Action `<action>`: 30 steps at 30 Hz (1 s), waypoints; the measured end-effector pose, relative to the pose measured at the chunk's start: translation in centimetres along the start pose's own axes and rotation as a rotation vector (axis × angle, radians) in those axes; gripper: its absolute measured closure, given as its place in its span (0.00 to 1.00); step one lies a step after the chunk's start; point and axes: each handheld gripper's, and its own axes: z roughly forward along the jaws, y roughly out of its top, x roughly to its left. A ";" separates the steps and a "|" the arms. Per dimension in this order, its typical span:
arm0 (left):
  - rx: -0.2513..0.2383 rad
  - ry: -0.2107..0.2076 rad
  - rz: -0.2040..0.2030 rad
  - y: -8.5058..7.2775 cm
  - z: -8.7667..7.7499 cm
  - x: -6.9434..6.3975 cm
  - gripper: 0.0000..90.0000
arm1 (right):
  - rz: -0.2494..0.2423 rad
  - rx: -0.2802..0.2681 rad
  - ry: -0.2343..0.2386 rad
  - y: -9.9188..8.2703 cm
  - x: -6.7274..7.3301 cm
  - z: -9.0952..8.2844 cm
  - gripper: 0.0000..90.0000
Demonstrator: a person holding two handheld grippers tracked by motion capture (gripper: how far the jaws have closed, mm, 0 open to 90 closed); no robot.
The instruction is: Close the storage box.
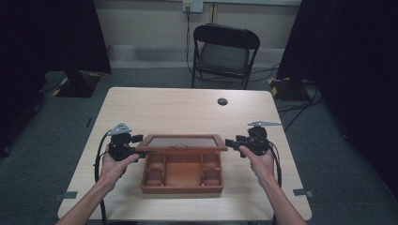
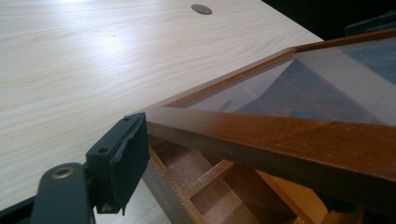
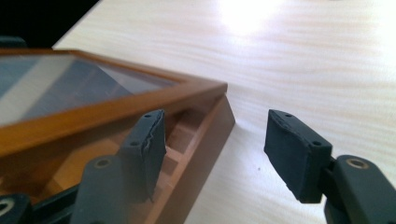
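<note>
Box [image 1: 182, 178] sits mid-table [image 1: 187, 108], glass lid [image 1: 183, 142] raised. Left gripper [image 1: 136, 146] clamps the lid's wooden frame; right gripper [image 1: 231, 142] apart, empty. We judge the lid rigid, fragile: grip frame only.

High view above table [image 1: 141, 105] facing forward-down, gripper views close, level, sharing wooden box [image 1: 182, 180] lid corners
</note>
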 end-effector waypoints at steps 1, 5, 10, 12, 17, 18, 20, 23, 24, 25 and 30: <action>0.000 0.003 0.004 0.0 0.0 0.0 0.23 | -0.002 -0.004 0.005 0.2 0.0 -0.2 0.44; 0.005 0.010 0.007 -0.1 -0.1 -0.2 0.23 | -0.014 -0.027 0.051 1.1 0.7 -0.7 0.47; 0.008 0.002 0.018 -0.2 -0.5 -0.4 0.23 | -0.048 -0.051 0.116 2.3 2.1 -1.4 0.50; 0.013 0.002 0.030 -0.4 -0.7 -0.4 0.23 | -0.072 -0.047 0.130 2.8 2.8 -1.7 0.52; 0.006 0.003 0.028 -0.4 -0.9 -0.5 0.23 | -0.109 -0.061 0.182 3.2 4.1 -2.2 0.58; 0.010 0.002 0.036 -0.4 -1.0 -0.5 0.23 | -0.126 -0.054 0.201 3.3 4.6 -2.2 0.58; 0.011 -0.011 0.038 -0.6 -1.1 -0.8 0.23 | -0.167 -0.036 0.236 3.7 5.8 -2.5 0.59; 0.022 -0.010 0.051 -0.8 -1.2 -1.0 0.24 | -0.203 0.001 0.249 4.0 7.1 -2.4 0.65; 0.025 -0.013 0.045 -1.0 -1.1 -1.1 0.24 | -0.216 0.006 0.266 4.0 7.6 -2.4 0.66; 0.025 -0.013 0.045 -1.0 -1.1 -1.1 0.24 | -0.216 0.006 0.266 4.0 7.6 -2.4 0.66; 0.024 -0.016 0.047 -0.9 -1.3 -1.1 0.24 | -0.266 0.018 0.353 4.6 10.2 -1.9 0.75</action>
